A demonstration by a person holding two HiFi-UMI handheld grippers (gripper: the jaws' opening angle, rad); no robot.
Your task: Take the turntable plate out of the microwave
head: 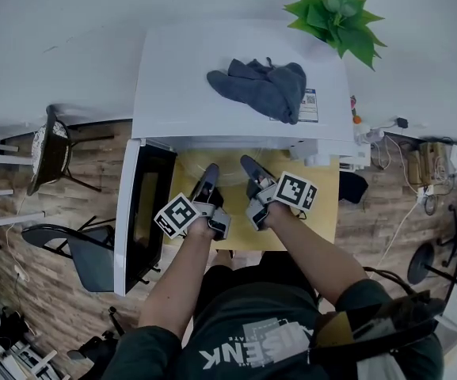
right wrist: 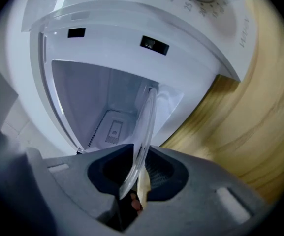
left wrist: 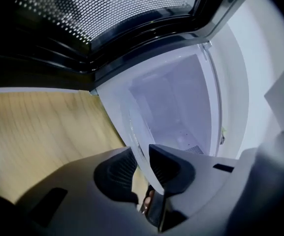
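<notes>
"Grippers first: what do they hold?"

"One thing between them. The left gripper (left wrist: 142,163) is clenched on the thin rim of the turntable plate (right wrist: 146,122); the right gripper (right wrist: 139,168) grips the rim too. Ribbed dark jaws press clear, smooth glass. The disc is held at the mouth of the microwave (head: 236,62), over the pale wood-grain table (head: 315,212)."

"And the cavity?"

"White walls, a vent grille (left wrist: 196,150). Its door (head: 145,204), black and perforated, stands open. A crumpled grey cloth (head: 264,85) lies on the microwave's top."
</notes>
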